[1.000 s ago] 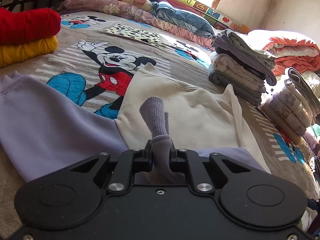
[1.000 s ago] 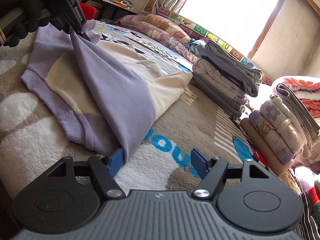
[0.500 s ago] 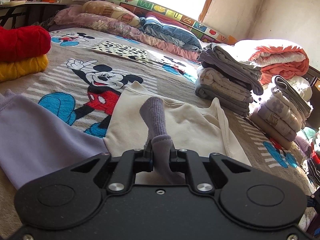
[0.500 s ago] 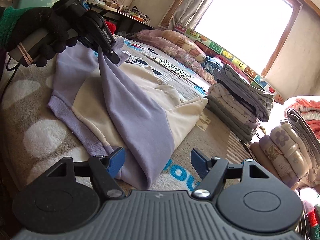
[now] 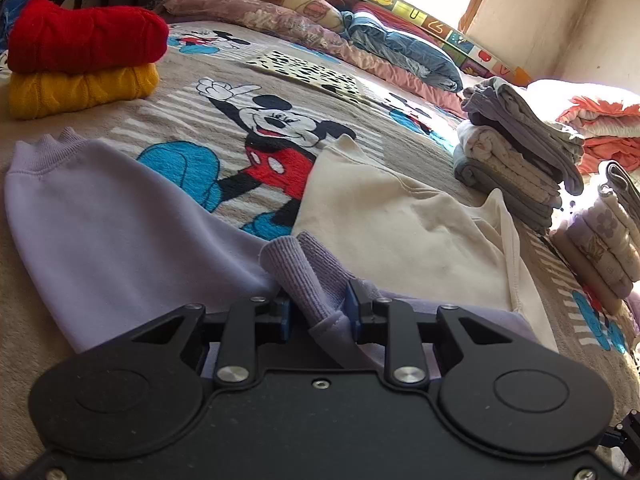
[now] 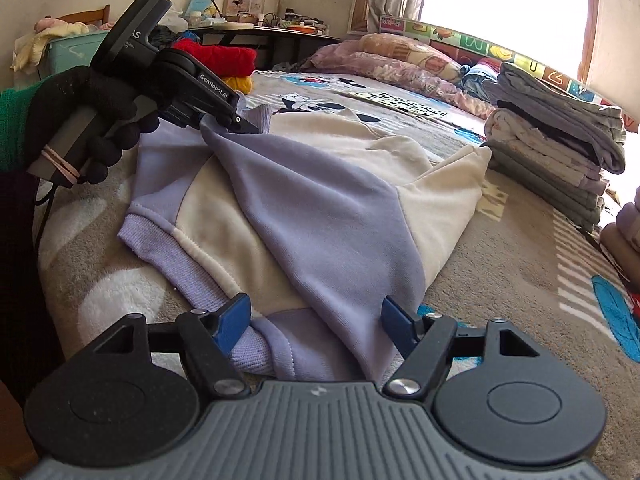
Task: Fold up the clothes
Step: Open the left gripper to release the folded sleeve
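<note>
A cream and lilac sweatshirt (image 6: 304, 184) lies on the Mickey Mouse blanket (image 5: 256, 120). One lilac sleeve (image 6: 320, 216) is folded across its cream body (image 5: 400, 232). The other sleeve (image 5: 100, 216) lies spread to the left. My left gripper (image 5: 318, 310) has its jaws parted a little, and the folded sleeve's ribbed cuff (image 5: 296, 272) lies loose between them. It also shows in the right wrist view (image 6: 244, 122), low over the sweatshirt. My right gripper (image 6: 316, 320) is open, its blue pads either side of the sleeve near the ribbed hem (image 6: 180, 256).
Folded red and yellow sweaters (image 5: 80, 64) are stacked at the left. Stacks of folded clothes (image 5: 516, 156) and rolled towels (image 5: 600, 240) stand on the right of the bed. Pillows (image 5: 280, 4) line the far edge under the window.
My left gripper has lowered the cuff onto the sweatshirt and its jaws have parted, letting go. My right gripper has moved in over the sleeve and hem, still open.
</note>
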